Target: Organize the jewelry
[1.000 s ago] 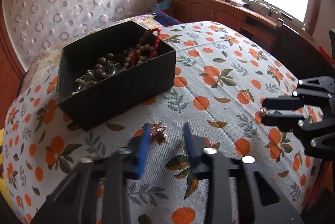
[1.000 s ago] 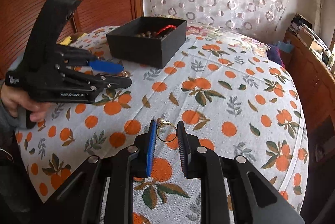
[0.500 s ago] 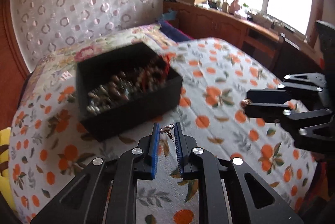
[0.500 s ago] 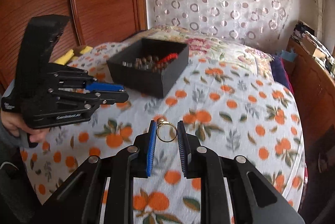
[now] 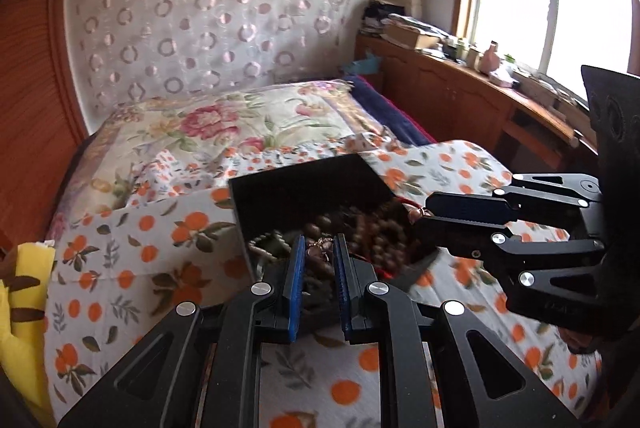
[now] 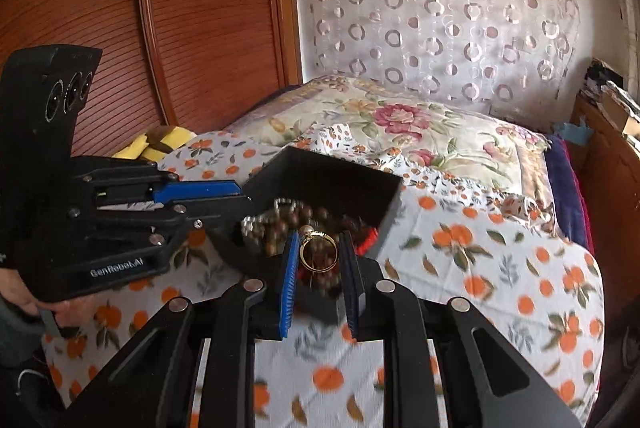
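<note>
An open black box (image 5: 304, 184) of bead bracelets and chains sits on the orange-print bedspread (image 5: 120, 260). My left gripper (image 5: 318, 246) is shut on a small metal trinket (image 5: 319, 249) and hangs over the box's near side. In the right wrist view, my right gripper (image 6: 319, 248) is shut on a gold ring (image 6: 319, 255), also above the box (image 6: 344, 180). Each gripper shows in the other's view: the right gripper (image 5: 424, 218) at the box's right edge, the left gripper (image 6: 236, 198) at its left edge.
A floral quilt (image 5: 224, 120) lies behind the box. A yellow plush toy (image 5: 20, 288) sits at the bed's left edge. A wooden cabinet (image 5: 452, 96) with clutter runs under the window. Wooden wardrobe doors (image 6: 180, 28) stand left. A hand (image 6: 24, 302) holds the left gripper.
The left gripper closed on the trinket lying on the bedspread and lifted it. Both grippers rose and moved forward to hang over the box, the right still holding the ring.
</note>
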`<action>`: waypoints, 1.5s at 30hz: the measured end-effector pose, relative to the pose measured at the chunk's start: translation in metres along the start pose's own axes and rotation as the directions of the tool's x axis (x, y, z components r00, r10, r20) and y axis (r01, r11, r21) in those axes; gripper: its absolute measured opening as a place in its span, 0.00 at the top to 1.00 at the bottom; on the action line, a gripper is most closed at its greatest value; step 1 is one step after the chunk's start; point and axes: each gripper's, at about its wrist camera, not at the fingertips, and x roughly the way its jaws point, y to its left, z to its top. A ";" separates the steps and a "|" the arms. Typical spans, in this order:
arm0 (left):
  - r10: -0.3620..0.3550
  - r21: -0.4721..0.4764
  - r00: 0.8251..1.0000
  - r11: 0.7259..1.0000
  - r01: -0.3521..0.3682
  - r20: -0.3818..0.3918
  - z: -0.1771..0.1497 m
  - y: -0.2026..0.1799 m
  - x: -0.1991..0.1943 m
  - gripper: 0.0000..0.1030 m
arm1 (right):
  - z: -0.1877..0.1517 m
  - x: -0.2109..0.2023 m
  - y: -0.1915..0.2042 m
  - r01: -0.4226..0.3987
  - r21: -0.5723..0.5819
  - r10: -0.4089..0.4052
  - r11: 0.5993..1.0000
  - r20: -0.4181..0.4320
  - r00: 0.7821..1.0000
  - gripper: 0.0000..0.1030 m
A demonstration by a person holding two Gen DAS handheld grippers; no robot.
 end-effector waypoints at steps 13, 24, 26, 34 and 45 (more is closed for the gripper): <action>0.094 -0.061 0.994 0.994 -0.091 0.055 -0.013 0.015 -0.034 0.21 | -0.012 -0.026 -0.001 0.082 0.065 -0.086 0.994 0.053 0.995 0.49; 0.231 -0.118 0.967 0.969 -0.218 0.107 -0.042 0.014 -0.105 0.08 | -0.043 -0.105 0.022 0.219 0.187 -0.252 0.958 0.176 0.952 0.02; 0.249 -0.126 0.962 0.964 -0.235 0.114 -0.047 0.014 -0.117 0.08 | -0.049 -0.114 0.025 0.228 0.207 -0.265 0.951 0.171 0.949 0.02; 0.271 -0.117 0.953 0.959 -0.257 0.134 -0.061 0.010 -0.140 0.08 | -0.058 -0.130 0.038 0.261 0.208 -0.299 0.943 0.181 0.937 0.03; 0.263 -0.116 0.955 0.962 -0.248 0.137 -0.063 0.006 -0.141 0.08 | -0.060 -0.132 0.041 0.260 0.211 -0.300 0.942 0.188 0.935 0.02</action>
